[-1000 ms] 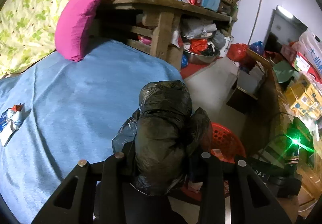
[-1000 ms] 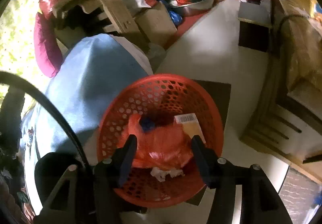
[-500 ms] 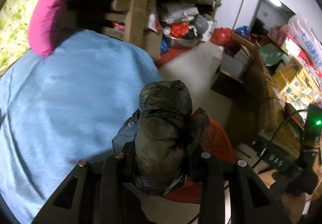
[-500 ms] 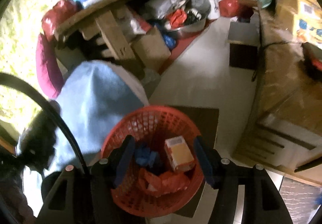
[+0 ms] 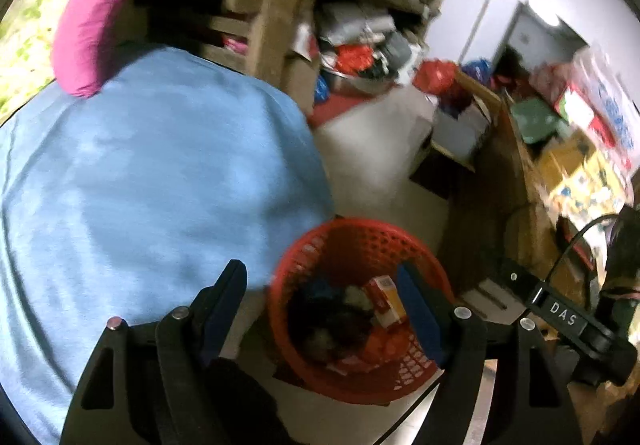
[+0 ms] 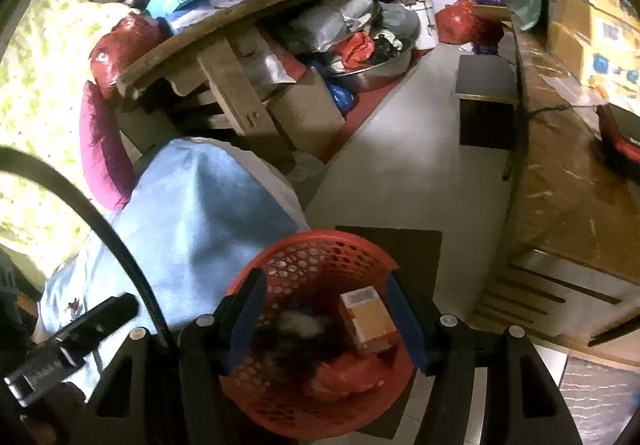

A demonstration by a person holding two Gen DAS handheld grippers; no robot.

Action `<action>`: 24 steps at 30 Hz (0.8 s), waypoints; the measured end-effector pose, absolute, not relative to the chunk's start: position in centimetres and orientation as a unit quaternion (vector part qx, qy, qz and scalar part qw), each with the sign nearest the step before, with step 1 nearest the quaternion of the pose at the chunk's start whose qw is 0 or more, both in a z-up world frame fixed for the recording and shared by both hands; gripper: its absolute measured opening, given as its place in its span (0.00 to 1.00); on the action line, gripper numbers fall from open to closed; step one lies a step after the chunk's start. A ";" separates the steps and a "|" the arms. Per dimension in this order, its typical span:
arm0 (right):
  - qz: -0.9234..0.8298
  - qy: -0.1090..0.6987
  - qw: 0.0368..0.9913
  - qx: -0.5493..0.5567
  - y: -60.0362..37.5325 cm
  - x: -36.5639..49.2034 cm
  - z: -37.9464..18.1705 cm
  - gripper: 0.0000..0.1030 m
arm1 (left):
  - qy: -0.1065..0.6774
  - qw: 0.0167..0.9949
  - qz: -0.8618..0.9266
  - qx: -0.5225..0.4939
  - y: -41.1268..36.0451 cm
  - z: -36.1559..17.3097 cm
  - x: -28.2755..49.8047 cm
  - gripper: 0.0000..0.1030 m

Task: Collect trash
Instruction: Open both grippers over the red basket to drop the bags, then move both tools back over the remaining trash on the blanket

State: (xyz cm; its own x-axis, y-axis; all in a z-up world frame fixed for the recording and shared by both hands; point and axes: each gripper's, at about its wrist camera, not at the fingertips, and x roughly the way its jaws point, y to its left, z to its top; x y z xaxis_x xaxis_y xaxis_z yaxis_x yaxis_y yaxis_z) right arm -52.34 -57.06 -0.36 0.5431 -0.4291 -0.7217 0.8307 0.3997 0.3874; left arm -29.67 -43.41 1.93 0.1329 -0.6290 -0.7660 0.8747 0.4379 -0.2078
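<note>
Cluttered room, blue bedspread left: your left gripper tilts down over the red basket, jaws just sprung apart, empty; right gripper likewise apart.

Count on inspection — one red mesh basket on the floor; inside it, one orange carton, one dark bag, one red bag. Two hand-held grippers — left hand-held gripper, right hand-held gripper. One magenta pillow.
</note>
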 end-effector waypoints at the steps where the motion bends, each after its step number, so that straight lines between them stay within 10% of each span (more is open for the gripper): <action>1: -0.395 0.265 0.795 0.377 -56.9 -52.0 -0.2 0.64 | 0.416 0.743 -0.506 0.141 -43.0 2.2 -29.1 0.75; 18: -0.349 0.176 0.811 0.435 -56.4 -39.5 12.0 0.64 | 0.418 0.816 -0.395 0.066 -28.3 3.5 -22.0 0.75; 24: -0.288 0.161 0.873 0.359 -50.4 -30.0 18.6 0.81 | 0.420 0.842 -0.336 0.027 -21.5 3.7 -18.8 0.75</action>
State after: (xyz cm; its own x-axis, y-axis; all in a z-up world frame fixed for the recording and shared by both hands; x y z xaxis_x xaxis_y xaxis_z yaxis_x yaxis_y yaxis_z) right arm -29.98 -50.42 18.63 0.7828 -0.3871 -0.4872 0.6178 0.5763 0.5349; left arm -18.78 -21.52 3.68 0.4210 -0.5436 -0.7261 0.5882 0.7730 -0.2377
